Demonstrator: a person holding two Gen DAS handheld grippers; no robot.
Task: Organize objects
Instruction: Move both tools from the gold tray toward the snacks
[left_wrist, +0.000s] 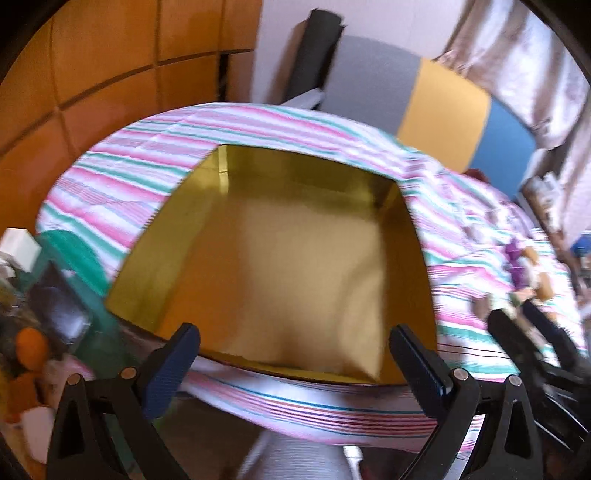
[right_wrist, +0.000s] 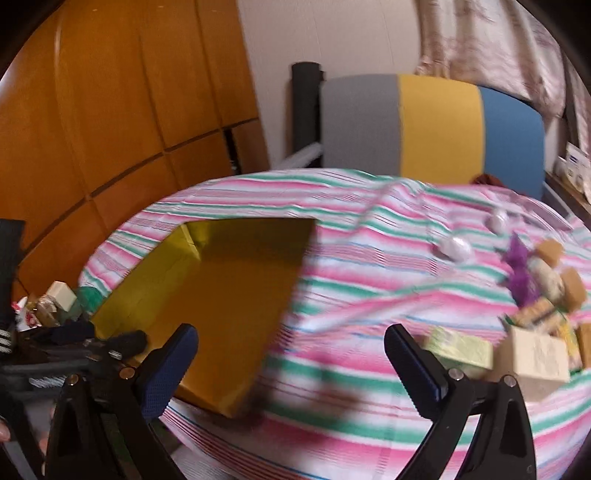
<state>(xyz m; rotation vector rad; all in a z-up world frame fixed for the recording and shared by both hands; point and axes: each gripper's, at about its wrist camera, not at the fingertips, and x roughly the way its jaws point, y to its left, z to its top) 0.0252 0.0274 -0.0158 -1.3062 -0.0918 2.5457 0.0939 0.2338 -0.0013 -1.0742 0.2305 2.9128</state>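
Note:
An open gold cardboard box (left_wrist: 280, 258) lies on the striped cloth, and nothing shows inside it. My left gripper (left_wrist: 295, 350) hangs open over its near edge, holding nothing. In the right wrist view the box (right_wrist: 221, 295) is at the left and a blurred pile of small objects (right_wrist: 546, 295) at the right: a purple piece (right_wrist: 521, 269), tan cubes, a cream box (right_wrist: 539, 358) and a pale green bar (right_wrist: 461, 350). My right gripper (right_wrist: 291, 347) is open above the cloth between box and pile, with its right finger close to the green bar. Two white round items (right_wrist: 454, 247) lie further back.
The pink, green and white striped cloth (right_wrist: 351, 369) covers the surface. A chair back (right_wrist: 436, 129) in grey, yellow and blue stands behind it, with wooden cupboard doors (right_wrist: 110, 110) to the left. Clutter with a white box (right_wrist: 61, 293) and a green item sits off the left edge.

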